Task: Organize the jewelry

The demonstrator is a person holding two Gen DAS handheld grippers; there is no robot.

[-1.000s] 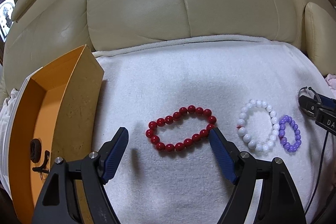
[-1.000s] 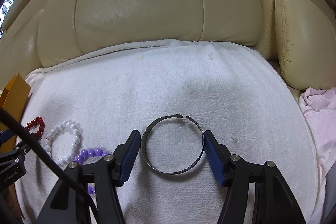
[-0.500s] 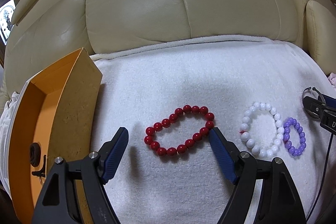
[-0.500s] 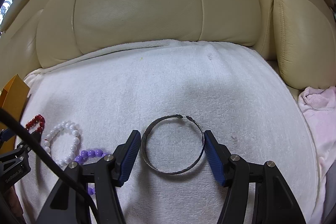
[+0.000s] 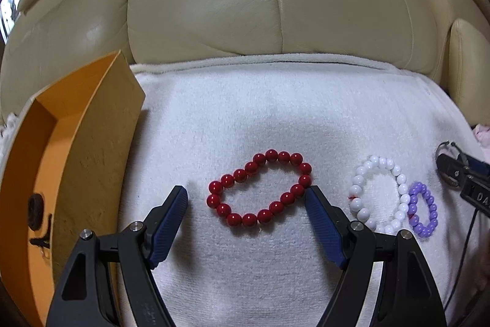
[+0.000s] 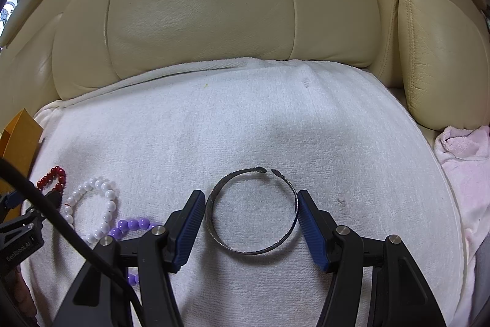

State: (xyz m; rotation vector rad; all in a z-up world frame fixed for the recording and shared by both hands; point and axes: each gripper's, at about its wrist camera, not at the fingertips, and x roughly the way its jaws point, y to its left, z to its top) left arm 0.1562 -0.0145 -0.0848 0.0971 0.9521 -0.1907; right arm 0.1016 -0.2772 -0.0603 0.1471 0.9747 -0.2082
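The left hand-held gripper (image 5: 246, 195) stands wide over a white terry towel (image 5: 275, 112), with a red round-bead bracelet (image 5: 260, 189) between its blue fingers; the right finger touches a bead, the left stands apart. An open orange cardboard box (image 5: 101, 143) sits left of it. The right hand-held gripper (image 6: 251, 201) brackets a thin dark metal open bangle (image 6: 251, 210), its right finger touching the band, its left finger just beside it. A white bead bracelet (image 6: 92, 210) and a purple bead bracelet (image 6: 131, 226) lie between the two.

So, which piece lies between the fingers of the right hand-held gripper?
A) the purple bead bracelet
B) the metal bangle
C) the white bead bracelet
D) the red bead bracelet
B: in the right wrist view the metal bangle lies on the towel between the fingers of the right hand-held gripper.
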